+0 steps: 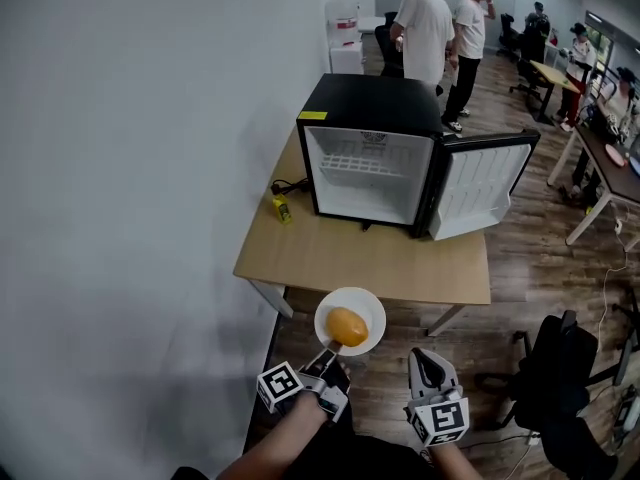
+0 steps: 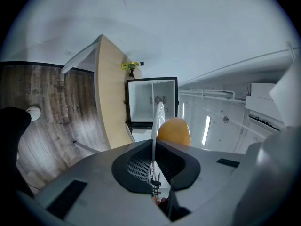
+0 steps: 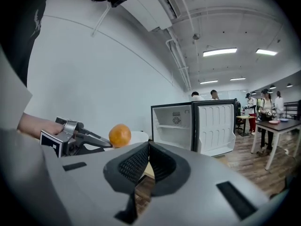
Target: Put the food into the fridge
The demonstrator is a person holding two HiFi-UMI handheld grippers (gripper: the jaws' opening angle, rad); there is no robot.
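Observation:
A round orange fruit [image 1: 347, 326] lies on a white plate [image 1: 368, 308] that hangs in the air just short of the wooden table [image 1: 330, 258]. My left gripper [image 1: 330, 349] is shut on the plate's near rim. In the left gripper view the plate [image 2: 156, 126] stands edge-on between the jaws, with the fruit [image 2: 173, 132] beside it. On the table stands the black mini fridge [image 1: 370, 158], its door [image 1: 480, 186] swung open to the right and its white inside bare. My right gripper [image 1: 425, 356] is shut with nothing in it, to the right of the plate. The right gripper view shows the fruit [image 3: 119, 134] and the left gripper [image 3: 87, 140].
A small yellow item [image 1: 283, 209] and a black cable lie on the table left of the fridge. A white wall runs along the left. A black office chair [image 1: 555, 363] stands on the floor at right. Several people and desks [image 1: 600, 158] are further back.

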